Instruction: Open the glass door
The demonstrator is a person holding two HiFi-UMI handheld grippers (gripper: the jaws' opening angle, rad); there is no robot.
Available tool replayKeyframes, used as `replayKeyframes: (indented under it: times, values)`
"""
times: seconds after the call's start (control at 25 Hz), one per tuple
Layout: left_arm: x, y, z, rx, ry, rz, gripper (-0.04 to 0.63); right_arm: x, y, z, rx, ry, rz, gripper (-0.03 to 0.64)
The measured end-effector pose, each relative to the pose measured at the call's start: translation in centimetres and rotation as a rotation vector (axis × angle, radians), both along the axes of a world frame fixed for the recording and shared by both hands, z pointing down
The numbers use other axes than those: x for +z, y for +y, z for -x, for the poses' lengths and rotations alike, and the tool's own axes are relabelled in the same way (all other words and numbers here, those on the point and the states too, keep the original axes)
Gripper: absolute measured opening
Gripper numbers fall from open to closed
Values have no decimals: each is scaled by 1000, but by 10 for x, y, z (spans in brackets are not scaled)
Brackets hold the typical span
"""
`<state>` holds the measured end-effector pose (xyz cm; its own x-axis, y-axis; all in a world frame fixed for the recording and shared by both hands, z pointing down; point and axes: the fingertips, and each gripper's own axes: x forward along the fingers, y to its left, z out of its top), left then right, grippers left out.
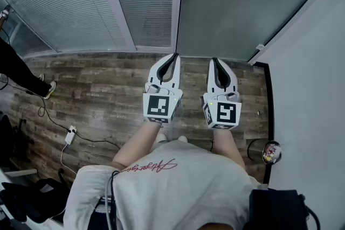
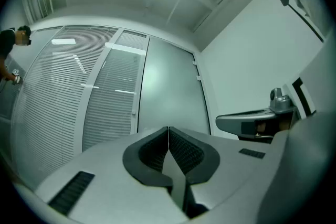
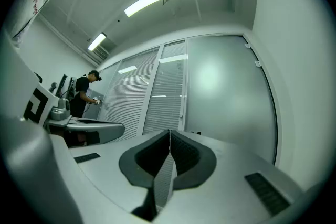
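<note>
A frosted glass door (image 1: 242, 2) stands closed ahead of me, between a slatted glass partition and a white wall. It also fills the middle of the left gripper view (image 2: 168, 89) and the right of the right gripper view (image 3: 226, 97). My left gripper (image 1: 174, 55) and right gripper (image 1: 214, 60) are held side by side over the wood floor, both pointing at the door's foot and short of it. Each gripper is shut with nothing between its jaws, as seen for the left gripper (image 2: 168, 129) and the right gripper (image 3: 169, 132).
Glass panels with blinds (image 1: 81, 2) run left of the door. A white wall (image 1: 312, 89) closes the right side. A person (image 1: 21, 72) stands at far left. A power strip with cable (image 1: 70, 136) lies on the floor. A small bin (image 1: 264, 152) sits by the wall.
</note>
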<state>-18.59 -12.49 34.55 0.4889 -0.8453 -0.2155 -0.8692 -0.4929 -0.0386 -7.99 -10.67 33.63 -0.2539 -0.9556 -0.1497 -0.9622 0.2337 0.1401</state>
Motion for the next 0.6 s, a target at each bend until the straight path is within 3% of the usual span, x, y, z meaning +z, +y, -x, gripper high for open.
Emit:
replayKeyframes:
  times: [0.6]
  values:
    - [-2,5,-11,14,-5,-17,17,-2,8,-9,18,-18,-21,18]
